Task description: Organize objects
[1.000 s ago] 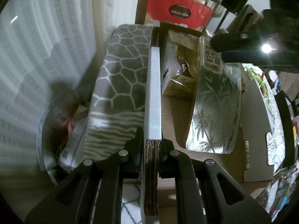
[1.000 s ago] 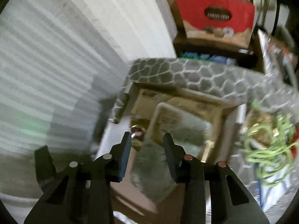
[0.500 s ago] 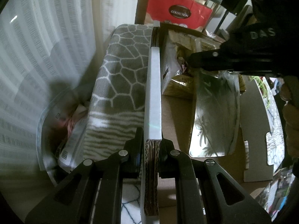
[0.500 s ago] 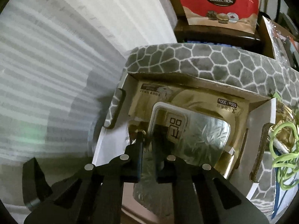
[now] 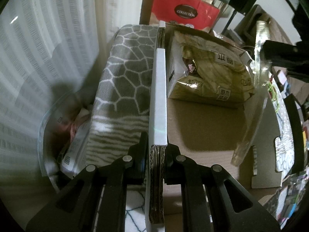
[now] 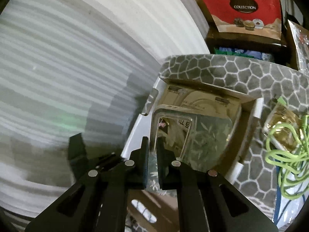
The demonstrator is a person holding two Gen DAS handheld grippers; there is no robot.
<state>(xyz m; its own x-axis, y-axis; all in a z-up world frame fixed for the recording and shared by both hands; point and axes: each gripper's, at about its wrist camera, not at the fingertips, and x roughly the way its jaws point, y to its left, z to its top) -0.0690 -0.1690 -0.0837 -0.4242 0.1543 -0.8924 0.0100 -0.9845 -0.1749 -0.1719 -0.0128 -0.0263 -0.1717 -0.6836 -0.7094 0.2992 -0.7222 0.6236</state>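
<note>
My left gripper (image 5: 156,150) is shut on the near wall of an open cardboard box (image 5: 157,96). Inside the box lies a gold tissue pack (image 5: 214,77). My right gripper (image 6: 152,148) is shut on the edge of a silver bamboo-print pouch (image 6: 208,137) and holds it lifted over the box. In the left wrist view the pouch (image 5: 256,89) hangs edge-on at the box's right side, below the right gripper's fingers (image 5: 280,54). The box floor (image 5: 204,131) shows bare cardboard.
The box sits on a grey hexagon-pattern blanket (image 5: 123,73). A red "Collection" bag (image 5: 183,13) stands behind. A clear plastic bag (image 5: 63,135) lies left, by white curtains. Green cord (image 6: 285,154) lies on the blanket at right.
My right gripper closed on the silver pouch lying flat in the box and lifted it up and to the right, uncovering the box floor. My left gripper stayed clamped on the wall.
</note>
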